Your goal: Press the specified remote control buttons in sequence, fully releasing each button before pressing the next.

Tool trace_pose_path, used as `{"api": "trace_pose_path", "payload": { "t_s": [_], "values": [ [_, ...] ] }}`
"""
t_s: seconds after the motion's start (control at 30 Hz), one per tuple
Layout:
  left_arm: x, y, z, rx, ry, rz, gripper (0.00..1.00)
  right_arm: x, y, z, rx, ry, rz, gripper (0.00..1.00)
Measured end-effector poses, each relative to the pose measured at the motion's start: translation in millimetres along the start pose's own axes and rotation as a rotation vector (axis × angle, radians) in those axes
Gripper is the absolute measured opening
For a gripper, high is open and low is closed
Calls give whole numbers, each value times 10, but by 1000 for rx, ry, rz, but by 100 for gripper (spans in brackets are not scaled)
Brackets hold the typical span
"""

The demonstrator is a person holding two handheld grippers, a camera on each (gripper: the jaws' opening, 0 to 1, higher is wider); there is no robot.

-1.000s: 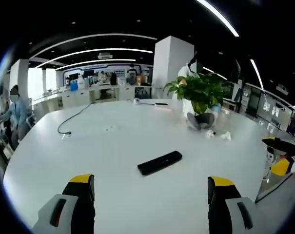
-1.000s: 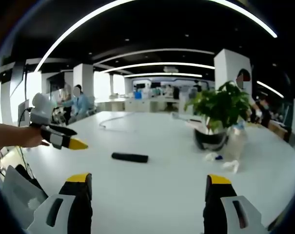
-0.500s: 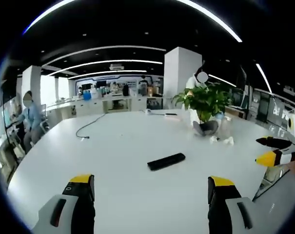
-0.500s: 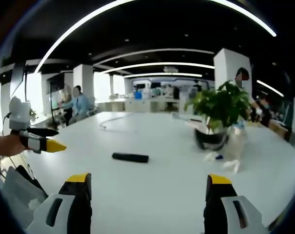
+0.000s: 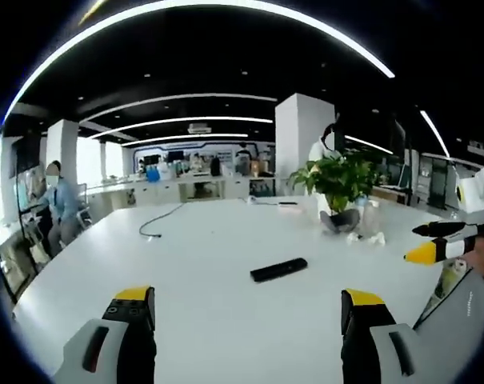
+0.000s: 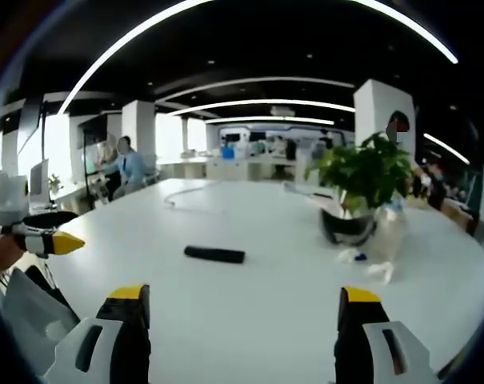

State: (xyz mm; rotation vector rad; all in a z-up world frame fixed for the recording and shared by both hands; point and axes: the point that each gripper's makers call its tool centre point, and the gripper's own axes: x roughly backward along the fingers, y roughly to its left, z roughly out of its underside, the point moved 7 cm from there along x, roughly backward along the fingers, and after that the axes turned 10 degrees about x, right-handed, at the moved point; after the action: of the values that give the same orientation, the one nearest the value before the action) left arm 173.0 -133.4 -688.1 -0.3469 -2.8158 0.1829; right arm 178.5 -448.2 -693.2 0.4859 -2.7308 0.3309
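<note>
Since a second ago: my left gripper [image 6: 54,240] has drawn back from over the table toward its near edge.
Remote control [image 5: 278,269]: flat on the white table [image 5: 210,240], well ahead of both tools, untouched, in plain sight.
Left gripper: jaws spread, empty.
Right gripper [image 5: 434,242]: jaws spread, empty, held clear so nothing hides the remote.
Potted plant [image 6: 360,188]: beyond the remote, well apart.

Left claw [image 5: 246,308] black jaws, yellow tips, grey housings, right claw [image 6: 240,308] alike
</note>
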Motion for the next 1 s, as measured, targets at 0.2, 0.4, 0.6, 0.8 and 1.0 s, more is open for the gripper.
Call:
{"api": "trace_pose_path", "payload": {
  "t_s": [0.2, 0.4, 0.6, 0.8, 1.0],
  "values": [
    [-52, 62, 144, -15, 62, -43, 100, -5, 6, 4, 11, 7, 2, 97],
    [-49, 79, 168, -49, 69, -81, 100, -12, -1, 12, 15, 12, 8, 97],
    [-32, 105, 158, -4, 79, -119, 100, -20, -2, 22, 21, 18, 10, 97],
    [-22, 83, 151, -46, 67, -126, 100, -30, -17, 33, 17, 23, 16, 97],
    [31, 130, 91, 6, 26, -134, 90, -42, 22, 38, 36, 33, 0, 97]
  ]
}}
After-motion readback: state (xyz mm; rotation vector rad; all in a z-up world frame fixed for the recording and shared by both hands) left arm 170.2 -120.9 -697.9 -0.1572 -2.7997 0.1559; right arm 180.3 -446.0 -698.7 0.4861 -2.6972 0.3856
